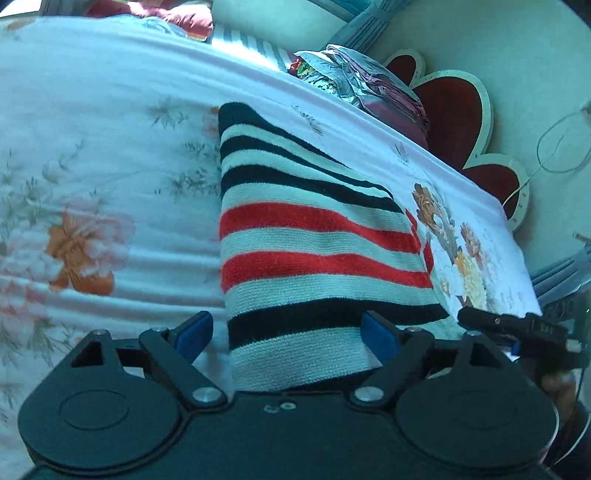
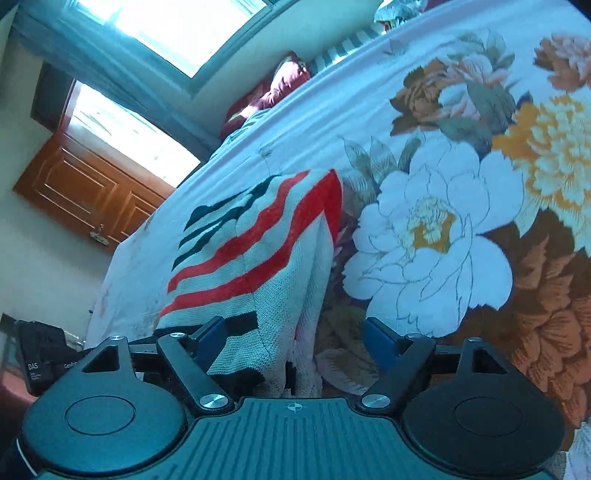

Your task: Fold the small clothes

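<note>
Knitwear lies folded on the bed: a striped garment (image 1: 314, 236) of coarse ribbed yarn, banded in dark navy, pale grey-white and bright red, forming a thick, roughly rectangular pad with a soft rounded fold along its far edge. It rests on a smooth cotton bedsheet (image 1: 110, 147) printed with large flowers, faint and pastel on one side, bold orange, brown and white on the other. In the left wrist view the left gripper (image 1: 291, 338) hangs low over the near end of the garment, its blue rubbery pads (image 1: 376, 338) spread wide; the right-hand pad sits at the cloth's edge, the other stands clear over the sheet, and neither presses the knit. In the right wrist view the right gripper (image 2: 295, 338) also stands with its fingers well apart, the layered edge of the garment (image 2: 258, 258) drooping between them, where its stacked folds show as soft vertical ridges; the pads do not squeeze it. The other gripper's black body (image 1: 517, 332) shows at the right edge of the left wrist view, just beside the garment's corner. Beyond the bed lie a heap of crumpled clothes (image 1: 351, 77), a red scalloped headboard (image 1: 454, 110) with a pale rim, a panelled wooden door (image 2: 85, 188) and a bright window (image 2: 184, 26).
</note>
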The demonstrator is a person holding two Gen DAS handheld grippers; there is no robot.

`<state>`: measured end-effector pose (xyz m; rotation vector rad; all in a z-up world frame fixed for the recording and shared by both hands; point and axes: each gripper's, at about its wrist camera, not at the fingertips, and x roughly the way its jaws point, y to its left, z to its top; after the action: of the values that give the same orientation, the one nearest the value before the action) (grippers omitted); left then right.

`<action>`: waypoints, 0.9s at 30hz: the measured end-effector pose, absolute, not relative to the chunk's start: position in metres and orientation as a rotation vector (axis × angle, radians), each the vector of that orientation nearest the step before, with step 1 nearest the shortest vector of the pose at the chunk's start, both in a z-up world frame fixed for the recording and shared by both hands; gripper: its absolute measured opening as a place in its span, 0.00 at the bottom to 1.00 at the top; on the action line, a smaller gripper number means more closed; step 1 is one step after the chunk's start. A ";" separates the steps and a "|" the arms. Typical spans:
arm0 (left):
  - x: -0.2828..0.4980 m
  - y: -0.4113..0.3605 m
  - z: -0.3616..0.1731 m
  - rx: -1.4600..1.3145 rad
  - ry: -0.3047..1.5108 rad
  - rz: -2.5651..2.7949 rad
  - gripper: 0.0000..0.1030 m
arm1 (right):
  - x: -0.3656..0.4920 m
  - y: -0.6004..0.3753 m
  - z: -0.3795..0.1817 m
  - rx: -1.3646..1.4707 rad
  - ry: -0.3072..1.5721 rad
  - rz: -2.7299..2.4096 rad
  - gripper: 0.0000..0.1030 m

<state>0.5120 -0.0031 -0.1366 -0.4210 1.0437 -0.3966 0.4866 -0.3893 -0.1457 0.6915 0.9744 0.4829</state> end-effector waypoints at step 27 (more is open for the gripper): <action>0.490 -0.092 -0.077 0.118 0.896 -0.318 0.48 | 0.466 -0.282 -0.087 0.145 0.864 0.500 0.32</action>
<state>0.4896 -0.0915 -0.0774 0.1182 0.8963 -0.3176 0.4663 -0.2823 -0.0874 0.1447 0.8641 0.4997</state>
